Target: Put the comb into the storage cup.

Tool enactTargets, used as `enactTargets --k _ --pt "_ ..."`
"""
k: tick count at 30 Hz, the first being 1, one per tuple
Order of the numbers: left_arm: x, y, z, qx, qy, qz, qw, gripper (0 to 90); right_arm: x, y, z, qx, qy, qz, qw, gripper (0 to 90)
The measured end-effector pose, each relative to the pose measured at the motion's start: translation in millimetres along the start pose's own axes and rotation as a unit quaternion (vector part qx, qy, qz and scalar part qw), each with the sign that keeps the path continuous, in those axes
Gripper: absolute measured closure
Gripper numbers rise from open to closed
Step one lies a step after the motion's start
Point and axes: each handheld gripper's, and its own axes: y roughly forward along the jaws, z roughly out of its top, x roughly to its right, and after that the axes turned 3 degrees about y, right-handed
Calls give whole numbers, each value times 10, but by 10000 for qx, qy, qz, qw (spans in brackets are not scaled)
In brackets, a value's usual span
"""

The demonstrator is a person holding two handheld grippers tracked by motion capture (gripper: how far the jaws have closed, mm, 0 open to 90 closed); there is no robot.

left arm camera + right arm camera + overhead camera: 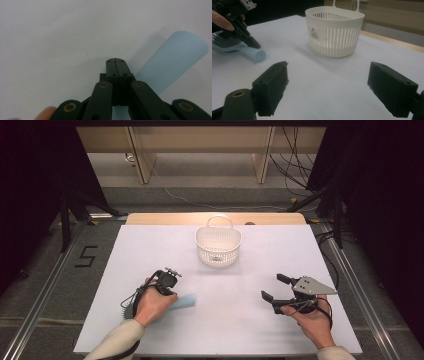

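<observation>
Early stage: hairbrush [235, 48] not yet lifted, lies flat on table [240, 320], well apart from basket [218, 245]. Left gripper [117, 60] pressed together, empty, tips just beside handle. Right gripper [327, 87] spread wide, idle. Brush: pale blue, round handle, dark bristles. Left: grasp, carry.

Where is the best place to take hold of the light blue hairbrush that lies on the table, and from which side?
Probably the hairbrush is best gripped on its round, smooth handle, coming from above with the jaws across its width. It lies flat on the table, the handle end points free toward the right gripper, and the bristle head is bulkier. The left gripper, shut, is beside the handle.
</observation>
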Motion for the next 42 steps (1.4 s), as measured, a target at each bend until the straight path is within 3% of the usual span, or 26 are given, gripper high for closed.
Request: enactTargets --k 18,42 --pt "190 -90 -197 29 325 -139 9994 900 -6 5 0 -35 -31 25 10000 173" --pt "243 -230 -501 -79 534 -278 9982 900 -10 5 0 -35 -19 25 10000 173"
